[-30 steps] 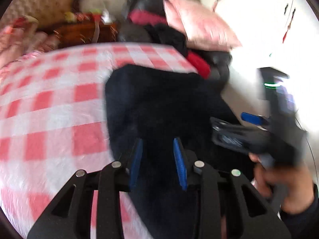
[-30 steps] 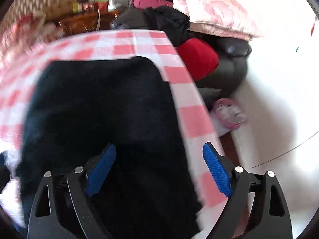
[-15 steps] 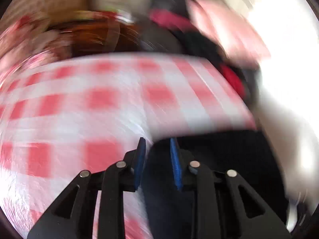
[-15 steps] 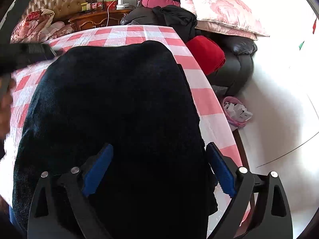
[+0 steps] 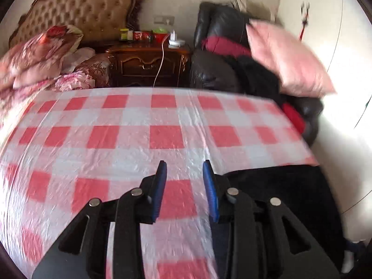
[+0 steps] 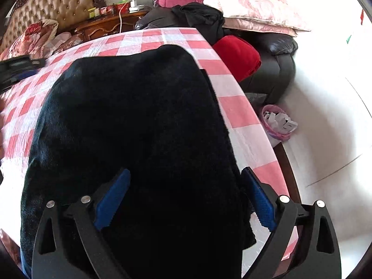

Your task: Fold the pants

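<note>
The black pants (image 6: 139,127) lie in a thick folded pile on the red-and-white checked tablecloth (image 6: 237,111). My right gripper (image 6: 186,197) is open wide, its blue pads on either side of the near end of the pile, holding nothing. In the left wrist view the pants (image 5: 286,190) lie at the lower right. My left gripper (image 5: 183,186) hovers over bare tablecloth (image 5: 116,139) just left of them, jaws partly open and empty. The left gripper also shows at the left edge of the right wrist view (image 6: 18,69).
A black leather armchair (image 5: 214,69) with a pink pillow (image 5: 288,62), dark clothes and a red cushion (image 6: 237,55) stands beyond the table's far right corner. A wooden nightstand (image 5: 144,62) and a bed with a tufted headboard (image 5: 81,16) are behind. A pink bin (image 6: 276,123) sits on the floor.
My left gripper has swung left off the pants, let them go and now sits over bare tablecloth. The right gripper stays open over the pile, slightly closer to it.
</note>
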The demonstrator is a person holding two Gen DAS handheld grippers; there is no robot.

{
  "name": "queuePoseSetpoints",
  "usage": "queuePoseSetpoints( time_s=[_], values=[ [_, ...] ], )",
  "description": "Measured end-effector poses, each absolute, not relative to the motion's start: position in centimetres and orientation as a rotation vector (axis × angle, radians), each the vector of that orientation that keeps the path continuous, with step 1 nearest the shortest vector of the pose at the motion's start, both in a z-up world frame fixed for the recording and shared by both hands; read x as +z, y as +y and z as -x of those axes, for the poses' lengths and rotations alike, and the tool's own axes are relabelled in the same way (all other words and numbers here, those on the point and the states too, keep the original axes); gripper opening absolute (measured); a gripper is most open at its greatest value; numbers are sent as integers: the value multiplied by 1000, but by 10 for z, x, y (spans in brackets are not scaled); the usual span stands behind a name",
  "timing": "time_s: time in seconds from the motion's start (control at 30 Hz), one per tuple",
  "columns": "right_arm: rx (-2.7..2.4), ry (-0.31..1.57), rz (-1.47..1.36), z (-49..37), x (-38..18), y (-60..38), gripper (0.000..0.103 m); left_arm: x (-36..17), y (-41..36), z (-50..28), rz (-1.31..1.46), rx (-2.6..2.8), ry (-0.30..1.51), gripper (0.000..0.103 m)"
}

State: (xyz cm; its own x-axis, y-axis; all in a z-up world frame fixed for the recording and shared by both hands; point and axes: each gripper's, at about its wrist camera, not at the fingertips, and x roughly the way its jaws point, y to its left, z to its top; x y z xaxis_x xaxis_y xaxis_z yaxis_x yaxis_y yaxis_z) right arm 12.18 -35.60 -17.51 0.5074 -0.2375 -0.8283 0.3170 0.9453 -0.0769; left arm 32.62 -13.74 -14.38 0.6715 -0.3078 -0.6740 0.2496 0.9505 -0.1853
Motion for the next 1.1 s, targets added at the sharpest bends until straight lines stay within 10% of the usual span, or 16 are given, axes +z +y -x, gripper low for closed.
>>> queuePoseSetpoints(
  time_s=[0.13,0.33,0.77,1.1],
  values=[
    [-356,917,-105,-99,-153,-348,91,-142,-140,-231,121,-509,762,52],
    [-381,968,-45,-85,-166,-341,91,-198,-187,-172,-70,-560,856,52],
    [-421,809,-137,0,-86,-315,91,-112,-150,-84,19,-519,822,62],
    [-444,766,-172,55,-65,-321,91,-72,-154,-38,-15,-472,776,99]
  ],
)
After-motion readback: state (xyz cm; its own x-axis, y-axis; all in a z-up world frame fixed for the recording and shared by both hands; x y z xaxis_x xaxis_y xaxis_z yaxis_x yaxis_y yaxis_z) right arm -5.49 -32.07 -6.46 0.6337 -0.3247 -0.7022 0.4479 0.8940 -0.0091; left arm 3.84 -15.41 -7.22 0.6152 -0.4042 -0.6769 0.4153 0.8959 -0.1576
